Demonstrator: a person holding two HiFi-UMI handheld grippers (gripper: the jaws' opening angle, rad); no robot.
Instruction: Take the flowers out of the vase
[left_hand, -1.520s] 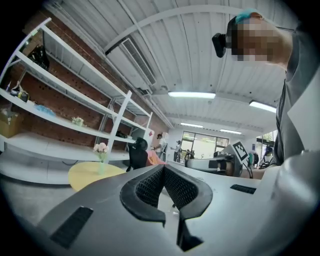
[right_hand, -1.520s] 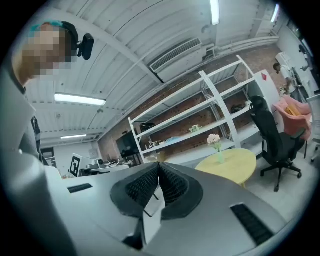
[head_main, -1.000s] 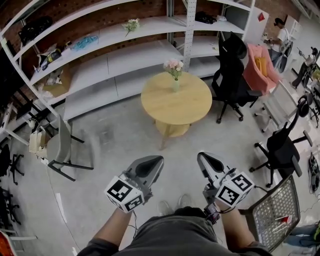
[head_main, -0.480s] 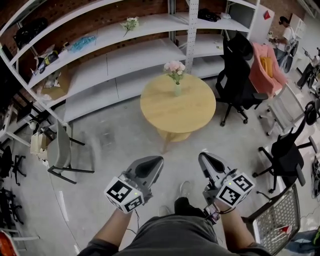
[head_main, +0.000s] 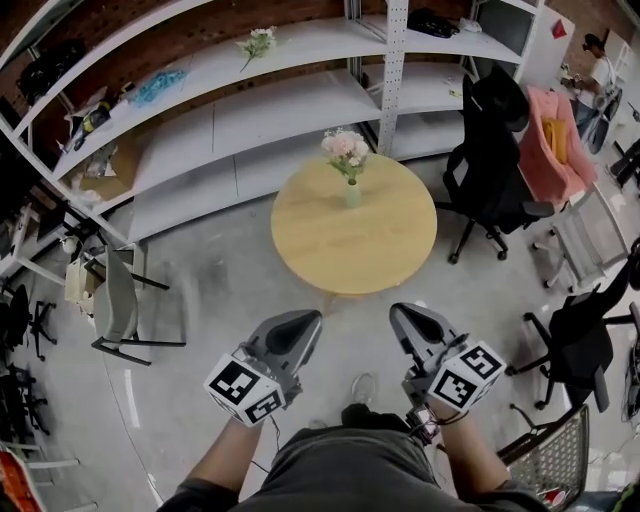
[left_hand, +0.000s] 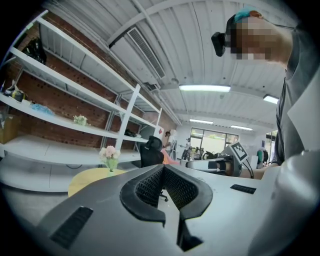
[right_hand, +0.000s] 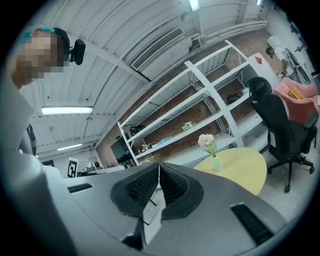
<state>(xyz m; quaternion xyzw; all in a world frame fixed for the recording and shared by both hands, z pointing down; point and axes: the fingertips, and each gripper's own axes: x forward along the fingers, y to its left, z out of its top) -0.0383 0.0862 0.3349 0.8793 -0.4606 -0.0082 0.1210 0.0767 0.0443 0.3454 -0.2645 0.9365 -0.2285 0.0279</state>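
Pink flowers (head_main: 345, 146) stand upright in a small pale green vase (head_main: 352, 193) at the far side of a round wooden table (head_main: 360, 245). My left gripper (head_main: 305, 322) and right gripper (head_main: 404, 315) are held side by side well short of the table, over the floor, both pointing toward it. Neither holds anything. In the left gripper view the left gripper (left_hand: 162, 167) has its jaws together, with the flowers (left_hand: 109, 153) far ahead at left. In the right gripper view the right gripper (right_hand: 159, 165) is shut too, with the flowers (right_hand: 206, 141) and vase (right_hand: 216, 163) far ahead at right.
Long white shelves (head_main: 250, 110) run behind the table, with another flower bunch (head_main: 258, 42) on the top one. Black office chairs (head_main: 492, 150) and a pink-draped chair (head_main: 555, 140) stand at right, a grey chair (head_main: 118, 300) at left, and a mesh chair (head_main: 555, 462) near my right side.
The person has walked forward: the table and vase are nearer and larger in the head view. Both grippers went along, still shut and side by side.
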